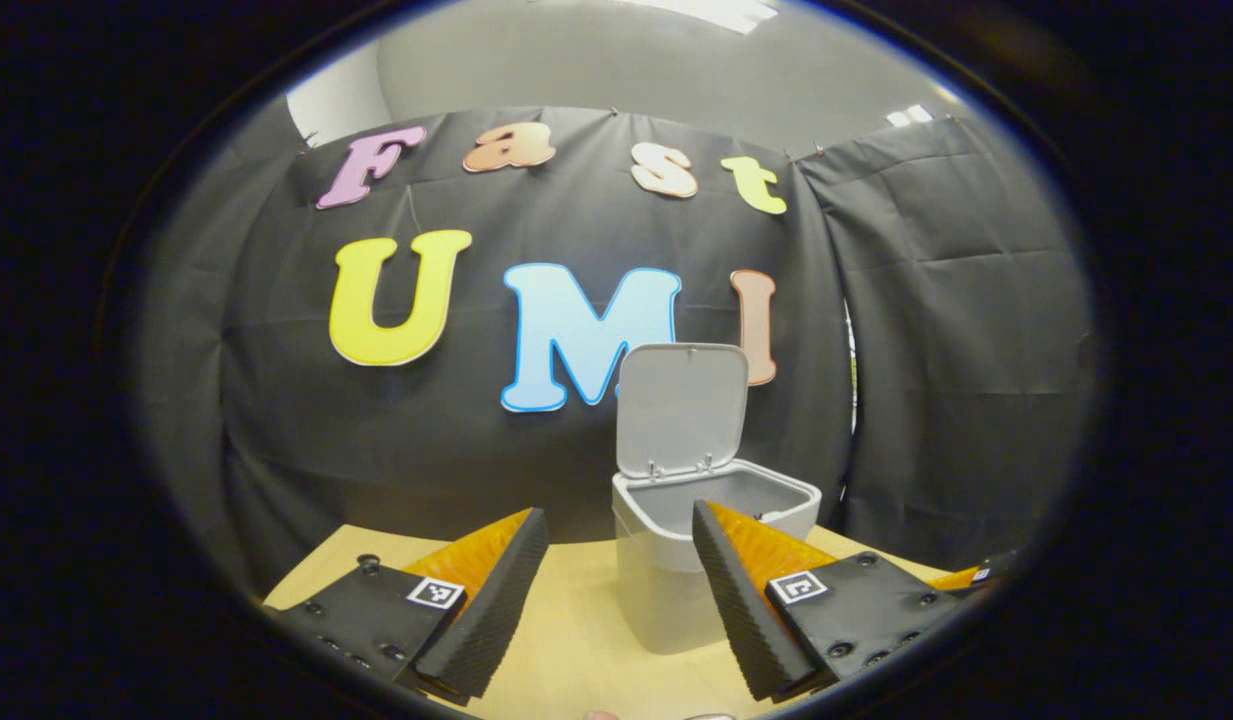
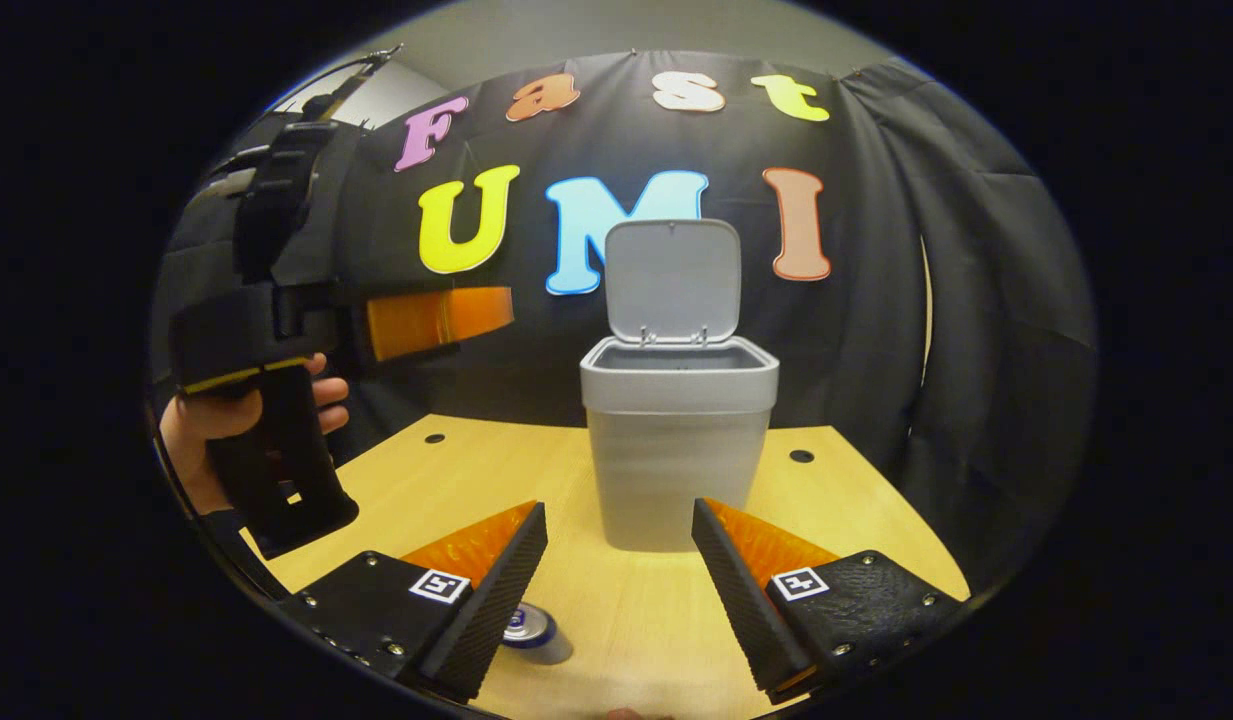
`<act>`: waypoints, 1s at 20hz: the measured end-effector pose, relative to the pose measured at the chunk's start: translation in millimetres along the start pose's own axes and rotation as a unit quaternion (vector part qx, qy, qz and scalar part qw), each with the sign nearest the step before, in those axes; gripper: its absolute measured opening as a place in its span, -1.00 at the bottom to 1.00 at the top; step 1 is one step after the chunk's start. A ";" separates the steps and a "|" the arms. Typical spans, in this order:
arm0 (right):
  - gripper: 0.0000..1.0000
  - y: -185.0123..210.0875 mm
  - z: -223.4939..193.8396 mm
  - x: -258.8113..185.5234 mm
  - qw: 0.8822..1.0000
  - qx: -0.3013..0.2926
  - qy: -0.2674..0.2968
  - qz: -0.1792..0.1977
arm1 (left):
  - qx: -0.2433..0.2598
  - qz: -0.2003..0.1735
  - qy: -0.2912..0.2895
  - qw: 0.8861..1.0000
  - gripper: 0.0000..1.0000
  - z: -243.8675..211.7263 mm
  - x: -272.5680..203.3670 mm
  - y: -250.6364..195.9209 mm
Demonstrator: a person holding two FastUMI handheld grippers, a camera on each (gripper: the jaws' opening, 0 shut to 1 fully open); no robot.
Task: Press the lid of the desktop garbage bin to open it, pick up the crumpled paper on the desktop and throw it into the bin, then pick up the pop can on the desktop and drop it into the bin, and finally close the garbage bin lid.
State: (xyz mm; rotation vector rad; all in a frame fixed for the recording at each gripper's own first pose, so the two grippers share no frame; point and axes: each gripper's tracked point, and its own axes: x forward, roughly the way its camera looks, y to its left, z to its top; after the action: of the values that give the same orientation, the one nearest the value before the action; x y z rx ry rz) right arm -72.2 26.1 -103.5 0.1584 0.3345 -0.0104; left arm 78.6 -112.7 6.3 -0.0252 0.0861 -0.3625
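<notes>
The grey desktop bin (image 2: 673,450) stands upright at the middle of the wooden table, its lid (image 2: 673,280) swung up against the black cloth. In the left gripper view the bin (image 1: 666,590) is close and seen from above, and a small pale scrap (image 1: 771,515) shows inside by the right rim; what it is I cannot tell. My left gripper (image 1: 621,565) hovers open and empty, level with the bin's mouth. A pop can (image 2: 531,632) rests on the table just beside the left finger of my right gripper (image 2: 621,565), which is open and holds nothing.
In the right gripper view a hand (image 2: 201,430) holds the left gripper (image 2: 476,315) high at the left, pointing toward the bin. Two small dark holes (image 2: 801,456) mark the tabletop (image 2: 636,610). Black cloth walls close the back and right.
</notes>
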 end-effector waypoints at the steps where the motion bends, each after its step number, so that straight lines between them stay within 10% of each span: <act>1: 0.88 8.6 -10.6 2.2 1.000 -0.001 0.014 0.002 | 0.004 0.001 0.000 1.000 0.90 -1.2 -9.6 5.1; 20: 0.89 71.1 -109.6 29.0 0.981 -0.053 0.176 0.061 | 0.005 0.064 0.006 0.998 0.90 -27.8 -106.1 83.2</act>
State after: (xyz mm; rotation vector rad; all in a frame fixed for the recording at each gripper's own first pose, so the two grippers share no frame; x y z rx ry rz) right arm -78.0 113.9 -204.3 0.0732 0.6771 0.1576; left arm 6.6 2.5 -16.3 -0.0082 0.0983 -0.2354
